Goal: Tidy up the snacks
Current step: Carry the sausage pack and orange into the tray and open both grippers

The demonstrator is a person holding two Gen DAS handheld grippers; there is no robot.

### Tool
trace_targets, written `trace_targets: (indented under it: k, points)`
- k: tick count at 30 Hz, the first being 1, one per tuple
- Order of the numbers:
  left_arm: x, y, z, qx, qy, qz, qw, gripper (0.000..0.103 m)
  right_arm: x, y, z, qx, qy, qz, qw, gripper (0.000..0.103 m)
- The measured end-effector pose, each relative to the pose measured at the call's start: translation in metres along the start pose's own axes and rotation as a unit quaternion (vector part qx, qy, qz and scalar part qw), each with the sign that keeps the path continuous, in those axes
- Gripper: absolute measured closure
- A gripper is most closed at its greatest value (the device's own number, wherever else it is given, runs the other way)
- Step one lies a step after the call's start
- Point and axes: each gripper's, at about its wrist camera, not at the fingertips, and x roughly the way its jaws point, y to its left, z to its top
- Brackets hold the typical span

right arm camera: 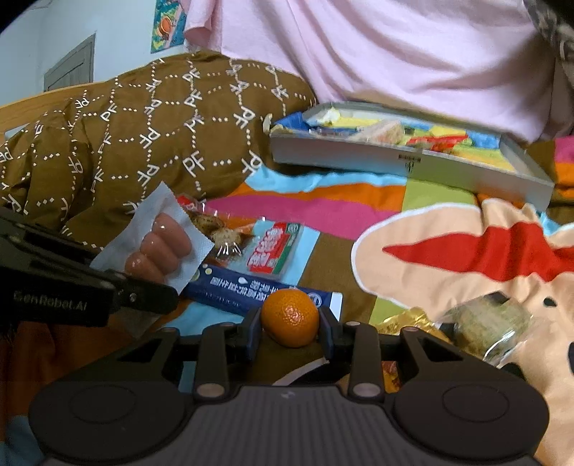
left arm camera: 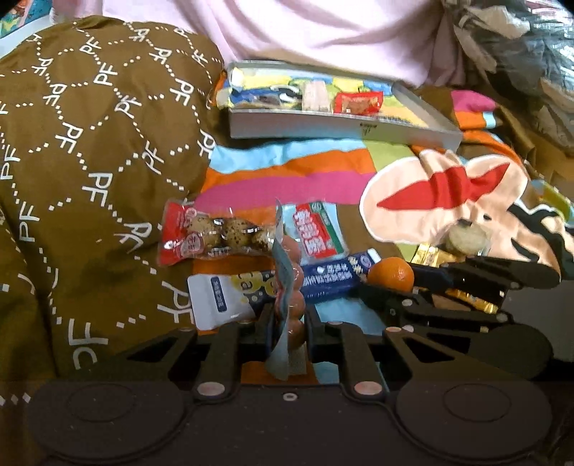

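Observation:
My left gripper (left arm camera: 288, 322) is shut on a clear packet of small sausages (left arm camera: 292, 286), held edge-on between its pads; the same sausage packet (right arm camera: 161, 247) shows flat in the right wrist view, at the tip of the left gripper (right arm camera: 143, 290). My right gripper (right arm camera: 290, 335) is shut on a small orange (right arm camera: 290, 317), which also appears as the orange (left arm camera: 391, 274) in the left wrist view. On the colourful bedspread lie a quail egg packet (left arm camera: 215, 233), a red and green packet (left arm camera: 315, 231) and a long blue packet (left arm camera: 330, 276). A grey tray (left arm camera: 340, 129) with several snacks stands farther back.
A brown quilt (left arm camera: 89, 161) with white letters rises on the left. Pink cloth (left arm camera: 305, 32) hangs behind the tray. A wrapped round cake (right arm camera: 484, 326) and gold wrappers (right arm camera: 405, 322) lie to the right of my right gripper. A white pouch (left arm camera: 219, 297) lies by the left gripper.

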Motion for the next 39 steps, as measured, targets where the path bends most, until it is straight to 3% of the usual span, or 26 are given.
trace_targets:
  k: [11,19,28,39]
  points:
    - [-0.010,0.002,0.003,-0.015,-0.042,0.004,0.9990,0.086,-0.019,0.020,-0.001,-0.057,-0.064,-0.036,0.996,0.066]
    - [-0.011,-0.004,0.018,-0.029,-0.064,0.007,0.9975,0.086,-0.029,0.008,0.004,-0.032,-0.085,-0.031,0.995,0.066]
    - [0.011,-0.012,0.086,-0.052,-0.104,0.001,0.9932,0.086,-0.035,-0.037,0.030,-0.022,-0.106,-0.050,0.993,0.066]
    - [0.066,-0.038,0.186,-0.024,-0.131,-0.003,0.9911,0.085,0.005,-0.116,0.111,-0.053,-0.123,-0.090,0.987,0.066]
